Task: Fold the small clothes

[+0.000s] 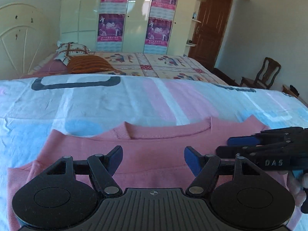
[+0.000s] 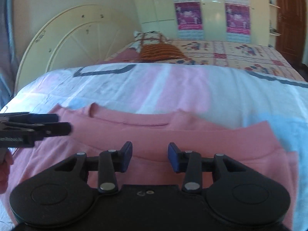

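the bed [image 1: 57,100] fills everything ahead of both your tools, covered in a pale sheet [image 2: 146,84] with pink, blue and white blocks and dark outlined shapes. past it, further from you, a patterned quilt [image 1: 163,65] runs to the cream wardrobe [image 1: 134,19] with its purple posters. the curved cream headboard [image 2: 63,44] sits off to the far left of your tools, pillows [image 1: 77,59] heaped near it. a brown door [image 1: 211,28] and a wooden chair [image 1: 265,73] stand off to the far right.

the pink sweatshirt [image 1: 154,150] lies flat on the sheet right under and just ahead of both tools, neckline on the far side from you, the lower part folded up across the body into a layered edge.

your left gripper [image 1: 153,158] hangs over the middle of the sweatshirt, jaws spread wide, nothing between the pads, only cloth below them.

your right gripper [image 2: 150,156] sits just to its right, jaws parted at a middling gap, also empty, over the folded edge. from the left wrist view it [image 1: 229,146] reaches in sideways, near the left tool's right finger. part of your hand [image 2: 4,173] shows at the left edge of the right wrist view.
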`<state>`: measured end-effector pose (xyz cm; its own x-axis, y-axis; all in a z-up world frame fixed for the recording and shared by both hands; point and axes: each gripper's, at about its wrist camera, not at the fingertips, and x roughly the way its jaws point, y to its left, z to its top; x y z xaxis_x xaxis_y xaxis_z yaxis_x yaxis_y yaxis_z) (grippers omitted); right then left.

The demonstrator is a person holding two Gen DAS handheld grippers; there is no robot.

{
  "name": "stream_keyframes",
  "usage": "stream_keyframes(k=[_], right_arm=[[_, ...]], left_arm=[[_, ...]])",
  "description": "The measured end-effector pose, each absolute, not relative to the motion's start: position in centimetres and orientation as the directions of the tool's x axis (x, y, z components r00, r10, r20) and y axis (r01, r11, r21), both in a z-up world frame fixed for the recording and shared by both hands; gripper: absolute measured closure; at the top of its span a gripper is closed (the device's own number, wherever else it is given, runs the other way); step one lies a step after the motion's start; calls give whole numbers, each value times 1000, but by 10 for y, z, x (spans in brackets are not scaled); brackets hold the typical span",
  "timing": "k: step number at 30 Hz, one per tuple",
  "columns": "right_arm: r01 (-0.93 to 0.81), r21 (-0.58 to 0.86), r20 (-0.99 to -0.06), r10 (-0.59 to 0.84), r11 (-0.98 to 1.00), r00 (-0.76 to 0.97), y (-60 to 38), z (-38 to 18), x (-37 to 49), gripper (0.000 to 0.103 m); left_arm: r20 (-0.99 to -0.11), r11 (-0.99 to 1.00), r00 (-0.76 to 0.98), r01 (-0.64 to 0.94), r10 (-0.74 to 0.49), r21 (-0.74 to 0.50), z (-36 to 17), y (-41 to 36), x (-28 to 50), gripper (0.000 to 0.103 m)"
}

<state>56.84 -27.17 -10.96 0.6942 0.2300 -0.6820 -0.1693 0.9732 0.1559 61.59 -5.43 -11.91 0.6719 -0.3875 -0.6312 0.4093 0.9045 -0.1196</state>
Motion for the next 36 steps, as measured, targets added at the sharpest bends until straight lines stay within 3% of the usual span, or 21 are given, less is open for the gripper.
stream_keyframes(k=[2, 5, 7, 9, 11, 14, 19, 23, 26, 29, 36], right_arm=[[-206, 115, -695, 227, 972, 682, -258, -112, 572, 52], [-201, 69, -702, 191, 977, 686, -275, -111, 570, 55], [-73, 38, -703, 78, 997, 707, -311, -110, 566, 59], [81, 12, -715, -48, 997, 697, -355, -116, 563, 62], [101, 86, -712, -10, 991, 702, -381, -117, 559, 67], [112, 66, -718, -30, 992, 695, -368, -109, 560, 63], [-109, 96, -662, 145, 989, 736, -306, -95, 536, 65], [-220, 85, -703, 215, 972, 678, -260, -112, 541, 67], [-233, 60, -709, 206, 971, 675, -247, -118, 538, 63], [-218, 64, -704, 199, 974, 681, -255, -115, 532, 66], [-27, 24, -707, 36, 999, 706, -319, -115, 510, 66]], left_arm=[[-658, 918, 671, 388, -343, -82, -126, -53, 620, 33], [-651, 954, 720, 298, -238, -19, -133, -14, 621, 33], [-651, 974, 739, 225, -175, -7, -140, 24, 624, 33], [-636, 970, 740, 235, -220, -62, -140, 46, 623, 33], [-649, 981, 752, 188, -115, 44, -142, 43, 623, 26], [-646, 988, 753, 154, -125, -12, -131, 41, 615, 26], [-562, 937, 765, 343, -316, -61, -109, -15, 570, 26], [-617, 906, 695, 418, -369, -71, -121, -62, 572, 26], [-653, 906, 673, 420, -346, -48, -131, -73, 566, 26], [-652, 919, 690, 393, -313, -24, -137, -61, 556, 26], [-657, 940, 701, 338, -276, -34, -138, -27, 551, 25]])
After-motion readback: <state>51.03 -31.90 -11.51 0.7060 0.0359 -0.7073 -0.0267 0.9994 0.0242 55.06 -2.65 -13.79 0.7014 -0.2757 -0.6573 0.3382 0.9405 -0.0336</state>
